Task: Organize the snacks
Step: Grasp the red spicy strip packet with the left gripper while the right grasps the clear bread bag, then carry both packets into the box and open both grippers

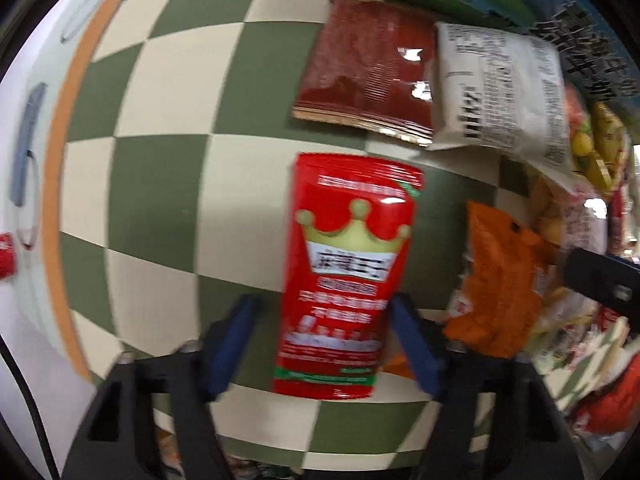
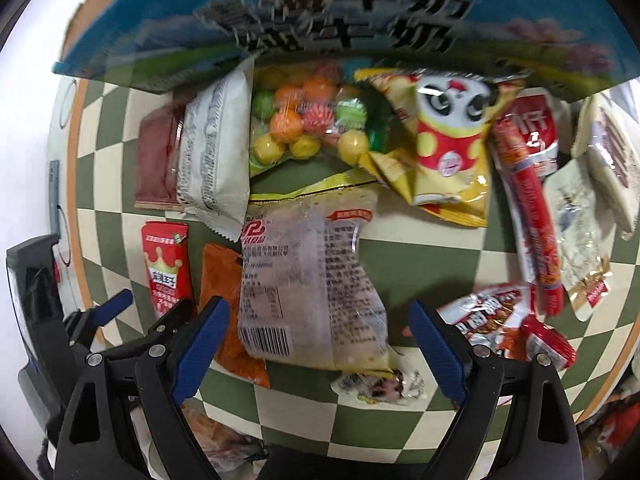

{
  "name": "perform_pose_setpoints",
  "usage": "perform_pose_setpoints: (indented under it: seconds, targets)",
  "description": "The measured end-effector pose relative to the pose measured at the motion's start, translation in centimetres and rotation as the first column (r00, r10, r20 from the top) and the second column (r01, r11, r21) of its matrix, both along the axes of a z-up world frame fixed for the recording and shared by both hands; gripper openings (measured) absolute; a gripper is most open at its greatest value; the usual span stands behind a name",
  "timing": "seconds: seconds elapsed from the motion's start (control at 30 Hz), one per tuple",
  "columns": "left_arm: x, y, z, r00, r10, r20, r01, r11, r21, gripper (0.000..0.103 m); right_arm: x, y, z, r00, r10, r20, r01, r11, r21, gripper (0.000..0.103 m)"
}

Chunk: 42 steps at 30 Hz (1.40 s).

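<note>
A red packet with a gold crown (image 1: 344, 276) lies on the green-and-cream checkered cloth (image 1: 160, 184). My left gripper (image 1: 320, 320) is open, its blue fingers either side of the packet's lower half. It also shows in the right wrist view (image 2: 166, 264), where my left gripper (image 2: 120, 308) appears at lower left. My right gripper (image 2: 316, 340) is open over a clear printed snack bag (image 2: 312, 280). An orange packet (image 2: 224, 300) lies beside it.
A dark red packet (image 1: 368, 68), a white packet (image 1: 500, 92), a candy-ball bag (image 2: 304, 120), a yellow panda bag (image 2: 444, 140), red sausages (image 2: 532, 224) and other snacks lie around. A blue milk carton box (image 2: 320, 20) stands at the back. The cloth's orange edge (image 1: 60, 160) runs at left.
</note>
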State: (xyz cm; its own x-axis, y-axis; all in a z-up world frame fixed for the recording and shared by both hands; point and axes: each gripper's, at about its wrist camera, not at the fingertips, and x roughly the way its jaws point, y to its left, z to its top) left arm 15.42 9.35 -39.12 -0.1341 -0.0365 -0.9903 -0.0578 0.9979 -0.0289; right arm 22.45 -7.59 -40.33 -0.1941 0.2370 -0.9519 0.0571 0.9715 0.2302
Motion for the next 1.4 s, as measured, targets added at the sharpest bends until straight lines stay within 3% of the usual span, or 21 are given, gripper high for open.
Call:
perform_pose_setpoints:
  seconds: [0.13,0.2,0.27,0.33,0.43,0.8,1.0,1.17,1.4]
  targets:
    - [-0.8,-0.4,0.8,1.000,-0.011,0.015,0.011,1.000,0.011,0.045,0.1,0.9,-1.9,0.999,-0.021,-0.050,0.022,1.000,0.007,0.091]
    - [-1.0,0.1,1.2,1.000,-0.001,0.016,0.001,1.000,0.004,0.043,-0.1,1.0,-2.4,0.997,-0.035,-0.074,0.035,0.999,0.003,0.079]
    - [-1.4,0.9,1.8,1.000,0.010,0.023,-0.010,1.000,0.001,0.042,-0.3,0.7,-2.3,0.997,-0.046,-0.067,0.046,0.999,0.005,0.077]
    - [-1.7,1.6,2.0,1.000,0.014,0.028,-0.014,1.000,0.003,0.042,-0.6,0.7,-2.0,0.998,-0.044,-0.053,0.044,0.999,-0.004,0.063]
    - [-1.7,3.5,2.7,0.999,0.025,0.037,-0.024,1.000,-0.010,0.041,-1.1,0.8,-1.3,0.998,-0.043,-0.034,0.042,0.999,-0.019,0.056]
    - [-3.5,7.3,10.1,0.993,0.028,0.112,-0.020,0.997,-0.071,0.040,-4.0,0.9,1.8,0.996,-0.089,0.010,0.089,0.996,0.014,0.049]
    - [-4.2,8.0,17.5,0.980,0.008,0.198,0.020,0.990,-0.138,0.040,-5.5,-0.6,5.9,0.989,-0.136,0.055,0.132,0.989,0.063,0.049]
    - [-1.6,6.8,24.2,0.962,0.014,0.272,0.047,0.975,-0.215,0.040,-6.4,-3.0,11.9,0.974,-0.184,0.130,0.166,0.976,0.138,0.049]
    - [6.9,2.8,27.3,0.955,0.036,0.294,0.055,0.954,-0.296,0.040,-3.4,-6.4,19.1,0.940,-0.254,0.226,0.201,0.952,0.232,0.049]
